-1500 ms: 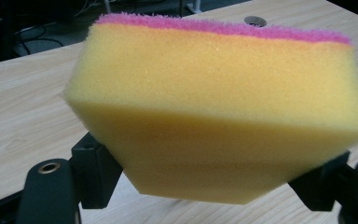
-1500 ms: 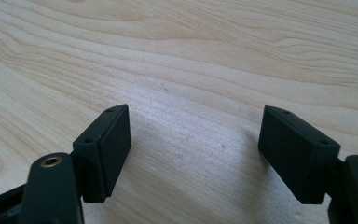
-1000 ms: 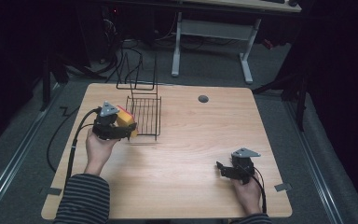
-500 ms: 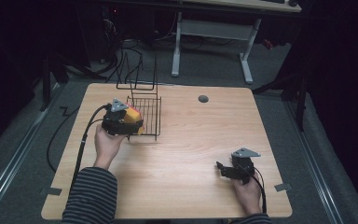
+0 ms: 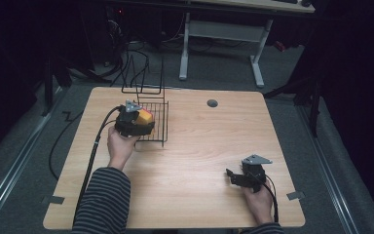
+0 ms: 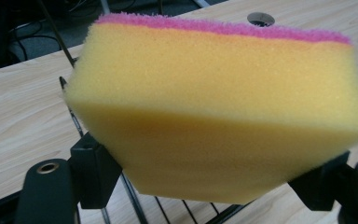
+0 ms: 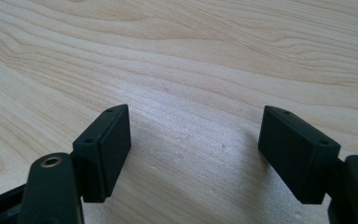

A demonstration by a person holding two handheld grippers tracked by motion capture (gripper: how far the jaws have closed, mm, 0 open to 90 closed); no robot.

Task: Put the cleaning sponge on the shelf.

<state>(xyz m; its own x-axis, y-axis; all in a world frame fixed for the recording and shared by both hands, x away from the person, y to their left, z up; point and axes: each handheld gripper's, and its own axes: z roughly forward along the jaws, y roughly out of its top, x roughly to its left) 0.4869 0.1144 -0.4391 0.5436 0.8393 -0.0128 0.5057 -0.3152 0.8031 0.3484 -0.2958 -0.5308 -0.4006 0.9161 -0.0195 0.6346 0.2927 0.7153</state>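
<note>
Wooden table [image 5: 195,165] with light grain, a round grommet hole [image 5: 212,103] near its far edge, well ahead of both grippers. Black wire rack [image 5: 151,122] on the table's far-left part, with tall wire loops rising at its back; it sits directly under and ahead of the left gripper.

Left hand [image 5: 121,146], in a striped sleeve [image 5: 102,202], holds the left gripper [image 5: 143,122] over the rack's near-left edge, with its cable [image 5: 95,156] trailing back toward the person. Its jaws pinch a yellow sponge [image 6: 219,112] with a pink scouring layer on the far face (pink edge along the top in the left gripper view). The sponge is clamped between the two black pads, squeezed at both lower sides, and held above the rack wires, which show just below it. Whether it touches the wires cannot be told.

Right hand [image 5: 258,200] holds the right gripper [image 5: 233,178] low at the table's near-right part, well apart from the rack and sponge. Its jaws are spread wide with bare wood between them (nothing gripped), seen plainly in the right gripper view [image 7: 196,149].
</note>
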